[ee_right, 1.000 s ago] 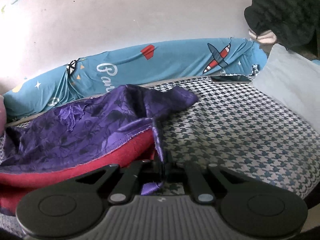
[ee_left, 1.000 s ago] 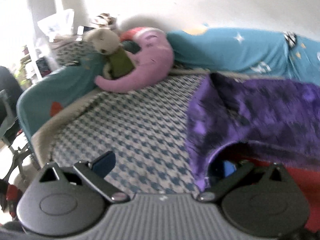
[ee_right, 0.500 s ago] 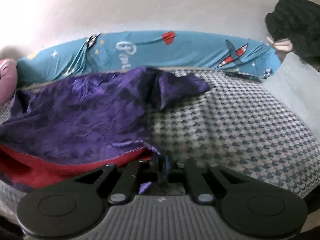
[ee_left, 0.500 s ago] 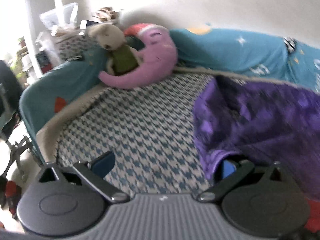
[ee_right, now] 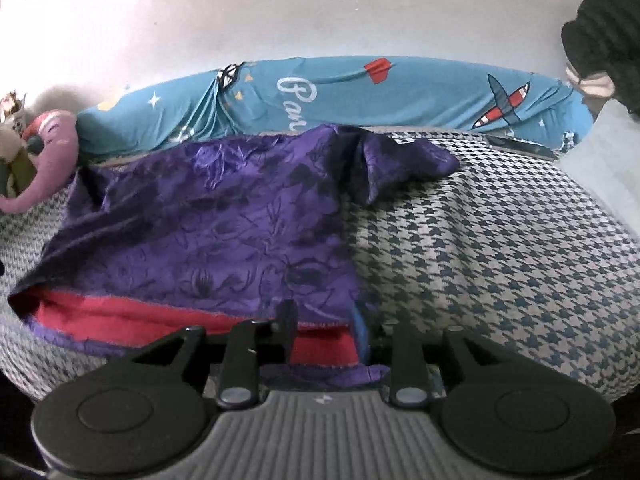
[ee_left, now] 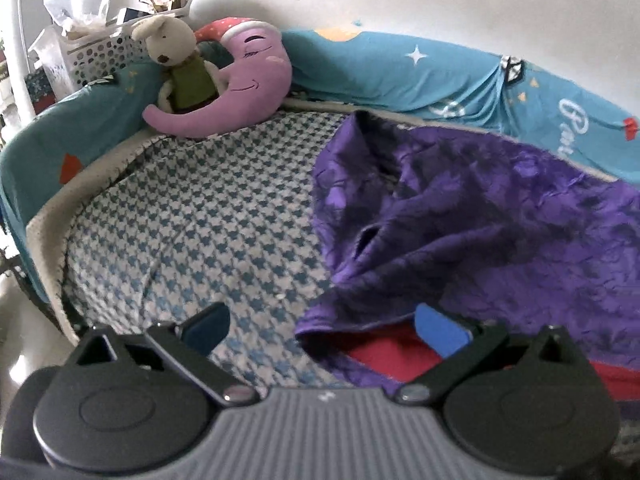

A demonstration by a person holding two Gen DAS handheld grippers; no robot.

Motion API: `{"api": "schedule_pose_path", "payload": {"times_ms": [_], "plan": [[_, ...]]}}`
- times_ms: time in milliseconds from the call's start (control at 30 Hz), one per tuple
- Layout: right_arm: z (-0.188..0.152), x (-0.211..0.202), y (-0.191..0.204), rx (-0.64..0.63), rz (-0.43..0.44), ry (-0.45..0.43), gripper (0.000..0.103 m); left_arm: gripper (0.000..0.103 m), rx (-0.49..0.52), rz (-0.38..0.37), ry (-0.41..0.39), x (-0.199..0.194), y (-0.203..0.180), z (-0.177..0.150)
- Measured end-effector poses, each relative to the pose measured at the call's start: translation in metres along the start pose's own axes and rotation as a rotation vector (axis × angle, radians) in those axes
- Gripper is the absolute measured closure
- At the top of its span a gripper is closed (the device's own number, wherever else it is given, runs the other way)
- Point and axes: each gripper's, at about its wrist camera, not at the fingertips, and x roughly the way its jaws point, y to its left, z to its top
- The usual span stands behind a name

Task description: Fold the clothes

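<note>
Purple, crinkled cloth with a red lining, the garment (ee_right: pixel 224 232) lies spread on the bed (ee_right: pixel 500 248), its near hem right at both pairs of tongs; the right tongs (ee_right: pixel 324 328) are opening, their pads parted with the hem's red and purple edge between them and no pad pressing on it; the left tongs (ee_left: pixel 320 326) stand wide open, empty, the left finger (ee_left: pixel 206 322) over the houndstooth bed cover, the right finger (ee_left: pixel 440 330) over the garment's (ee_left: pixel 480 232) red lining at its turned-up corner; beyond the right tongs the cloth runs away flat, then bunches into a loose fold toward the far right; past that lies a teal bolster (ee_right: pixel 360 92) printed with planes along the wall; far left of the left tongs, a pink moon cushion (ee_left: pixel 240 92) holds a plush rabbit (ee_left: pixel 176 60) in the bed's corner.
</note>
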Motion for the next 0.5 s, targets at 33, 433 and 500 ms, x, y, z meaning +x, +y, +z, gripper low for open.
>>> {"api": "schedule_pose_path", "payload": {"times_ms": [33,433,500], "plan": [[0.003,0.003,-0.001,0.012,0.003,0.0,0.074,0.0,0.003,-0.011,0.002,0.0,-0.001,0.002],[0.028,0.061,0.007,0.052,0.086,0.129,0.074,0.0,0.035,-0.074,0.048,0.032,-0.031,0.016],[0.032,0.07,0.011,0.044,0.084,0.132,0.074,0.0,0.04,-0.082,0.059,0.039,-0.038,0.015]]}}
